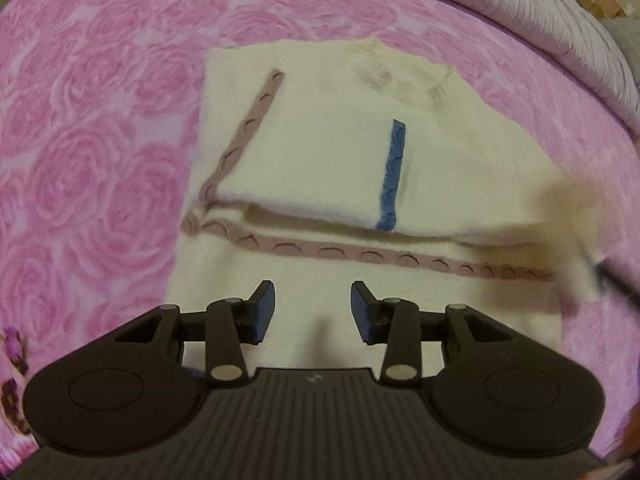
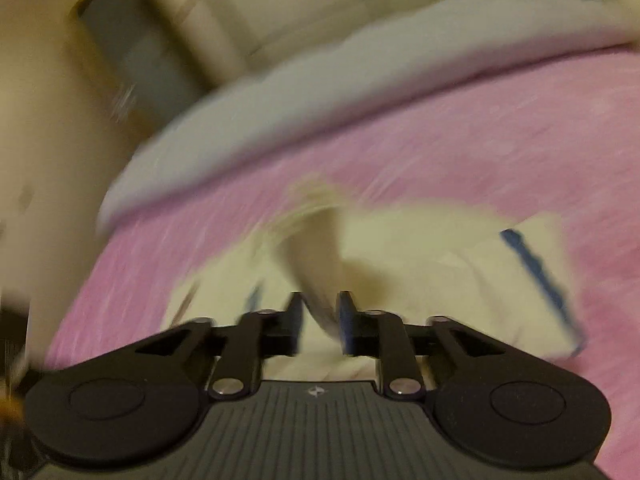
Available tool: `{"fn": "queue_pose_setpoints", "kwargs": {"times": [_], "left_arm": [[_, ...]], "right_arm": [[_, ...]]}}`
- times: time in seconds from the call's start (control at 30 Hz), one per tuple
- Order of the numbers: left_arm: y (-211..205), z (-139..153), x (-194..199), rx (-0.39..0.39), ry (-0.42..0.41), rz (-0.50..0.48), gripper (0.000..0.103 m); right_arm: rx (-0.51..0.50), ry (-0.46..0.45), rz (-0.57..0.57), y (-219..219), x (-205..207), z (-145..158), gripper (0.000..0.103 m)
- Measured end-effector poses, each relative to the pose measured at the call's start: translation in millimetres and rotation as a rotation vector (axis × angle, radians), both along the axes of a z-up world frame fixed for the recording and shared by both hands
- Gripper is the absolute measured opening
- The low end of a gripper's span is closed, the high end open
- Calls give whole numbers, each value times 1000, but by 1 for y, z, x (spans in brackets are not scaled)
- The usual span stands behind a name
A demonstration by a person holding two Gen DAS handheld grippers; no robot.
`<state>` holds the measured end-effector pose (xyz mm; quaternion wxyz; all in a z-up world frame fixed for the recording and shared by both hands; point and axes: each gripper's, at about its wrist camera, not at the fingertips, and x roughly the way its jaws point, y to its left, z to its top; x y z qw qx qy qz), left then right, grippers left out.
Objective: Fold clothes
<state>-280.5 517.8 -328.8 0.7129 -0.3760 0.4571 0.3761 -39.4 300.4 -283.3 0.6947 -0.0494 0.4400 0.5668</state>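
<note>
The cream garment (image 1: 320,152) lies flat on the pink bed (image 1: 88,128), partly folded, its far edge toward the grey quilt (image 1: 520,20) along the bed's far edge. One layer is doubled back, and its fold edge runs crosswise in the left wrist view, parallel to the mauve trim (image 1: 400,258) just below it; a blue stripe (image 1: 394,172) runs at right angles to that edge. The left hand-held gripper (image 1: 313,310) hangs steeply over the near, unfolded part of the cloth, jaws partly open with nothing between them, so the fold edge lies straight ahead of it and close. The right hand-held gripper (image 2: 319,322) shows in a badly blurred view; its jaws stand partly apart with a strip of cream cloth (image 2: 316,256) running up between them, but whether the pads press on it I cannot tell. From that side the garment spreads ahead and to the right, toward the bed's far edge. Judging by this, the left hand is better placed for the near hem, and the next fold would run across the trim line
</note>
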Motion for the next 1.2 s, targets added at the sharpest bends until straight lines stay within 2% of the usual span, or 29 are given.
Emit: {"fn": "queue_pose_setpoints", "kwargs": {"times": [0.07, 0.1, 0.13, 0.3, 0.43, 0.57, 0.6, 0.67, 0.7, 0.73, 0.77, 0.8, 0.87, 0.9, 0.97, 1.07, 1.13, 1.2], "left_arm": [[-2, -4, -1, -24, -26, -7, 36], [-3, -6, 0, -36, -37, -15, 37], [-4, -9, 1, -48, -49, -23, 38], [-9, -33, 23, -146, -152, -47, 41], [-13, -58, 50, -219, -244, -19, 43], [-10, -79, 74, -208, -267, 16, 44], [-9, -82, 80, -195, -265, 23, 45], [-8, -86, 86, -186, -290, 38, 55], [-9, -86, 90, -184, -295, 36, 56], [-10, -84, 95, -180, -295, 2, 46], [-12, -82, 101, -175, -294, -32, 30], [-9, -79, 100, -177, -303, -48, 6], [-4, -72, 100, -182, -320, -77, 2], [1, -63, 96, -177, -366, -79, 2], [11, -36, 89, -124, -412, -106, 2], [28, 19, 71, 43, -448, -169, 2], [44, 47, 50, 162, -431, -177, 2], [65, 53, 26, 224, -372, -155, 2]], "right_arm": [[-81, -23, 36, 2, -14, -12, 45], [-120, -35, 48, 2, -20, -17, 49], [-162, -37, 22, -4, -14, -24, 51], [-391, -27, -254, -56, 53, -57, 55], [-499, 32, -503, -110, 113, -74, 56], [-510, 94, -661, -146, 140, -83, 59], [-510, 97, -668, -146, 140, -85, 61], [-513, 97, -670, -145, 137, -86, 61], [-515, 97, -671, -145, 136, -87, 62], [-516, 97, -671, -144, 135, -87, 62], [-516, 101, -669, -143, 133, -88, 62], [-514, 108, -666, -140, 131, -87, 62], [-502, 108, -654, -132, 130, -86, 62], [-495, 108, -648, -128, 129, -86, 62], [-481, 101, -632, -117, 128, -83, 62], [-459, 78, -603, -96, 127, -77, 62], [-438, 72, -588, -82, 126, -71, 62], [-419, 73, -569, -68, 123, -69, 62]]}}
